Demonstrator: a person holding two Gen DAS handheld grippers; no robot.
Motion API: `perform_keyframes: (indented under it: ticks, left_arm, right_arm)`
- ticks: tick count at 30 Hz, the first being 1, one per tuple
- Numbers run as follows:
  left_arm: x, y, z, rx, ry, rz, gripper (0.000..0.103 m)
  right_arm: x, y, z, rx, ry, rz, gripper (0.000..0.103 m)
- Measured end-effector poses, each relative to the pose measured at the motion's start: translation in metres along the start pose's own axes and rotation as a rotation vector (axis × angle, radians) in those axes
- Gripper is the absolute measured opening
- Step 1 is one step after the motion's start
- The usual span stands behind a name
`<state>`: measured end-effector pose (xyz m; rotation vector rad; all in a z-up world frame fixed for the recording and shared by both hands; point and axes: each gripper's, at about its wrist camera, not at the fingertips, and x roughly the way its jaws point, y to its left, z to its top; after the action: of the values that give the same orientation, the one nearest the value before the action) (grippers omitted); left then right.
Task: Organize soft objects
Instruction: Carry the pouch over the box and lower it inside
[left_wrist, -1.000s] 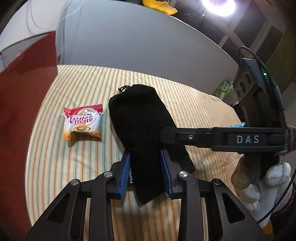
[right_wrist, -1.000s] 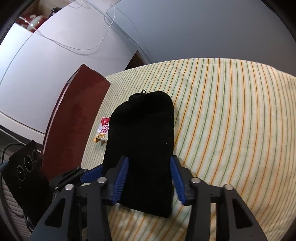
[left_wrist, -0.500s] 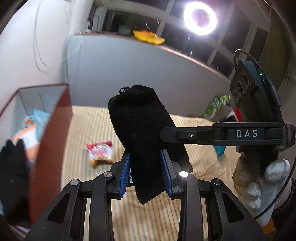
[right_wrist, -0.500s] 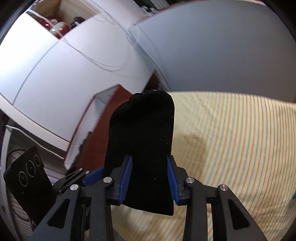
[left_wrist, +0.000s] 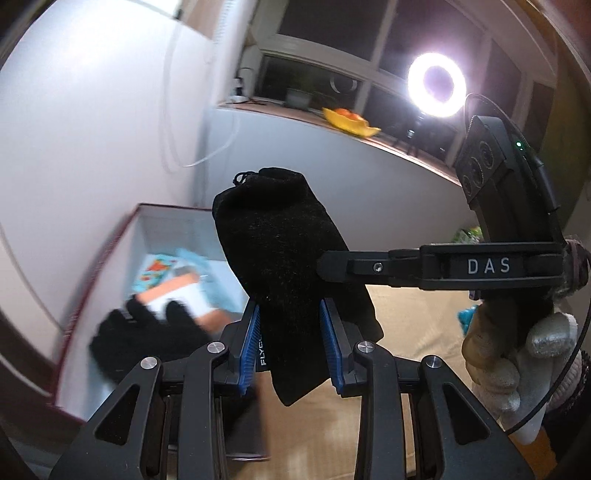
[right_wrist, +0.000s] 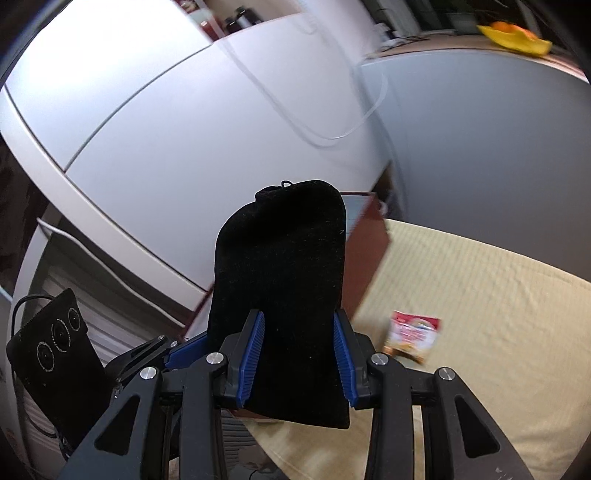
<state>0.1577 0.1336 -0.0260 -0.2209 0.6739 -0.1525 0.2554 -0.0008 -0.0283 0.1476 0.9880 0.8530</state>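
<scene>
Both tools are clamped on the same black drawstring pouch (left_wrist: 288, 266), each from its own side. The left gripper (left_wrist: 291, 347) pinches the pouch's lower end between its blue pads, and the right gripper (right_wrist: 299, 363) does likewise, so the limp fabric stays spread rather than sagging. The pouch stands up ahead of both sets of jaws, clear of the striped cloth (right_wrist: 498, 314). Below and left of the left gripper sits the open red-walled box (left_wrist: 122, 236), already holding a black glove (left_wrist: 147, 332) and colourful packets, which looks like where the pouch goes. A snack packet (right_wrist: 412, 338) lies on the cloth, right of the right gripper.
</scene>
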Motion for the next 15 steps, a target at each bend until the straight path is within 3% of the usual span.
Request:
perform_keyframes:
  ticks: [6,15]
  left_arm:
    - [-0.004,0.037,0.001,-0.043,0.005,0.050,0.030]
    - [0.005,0.054,-0.004,-0.056,0.003,0.124,0.030]
  right_arm:
    - [0.041,0.026,0.014,-0.036,0.033,0.004,0.034]
    - [0.078,0.045,0.015,-0.044,0.061,-0.007,0.034]
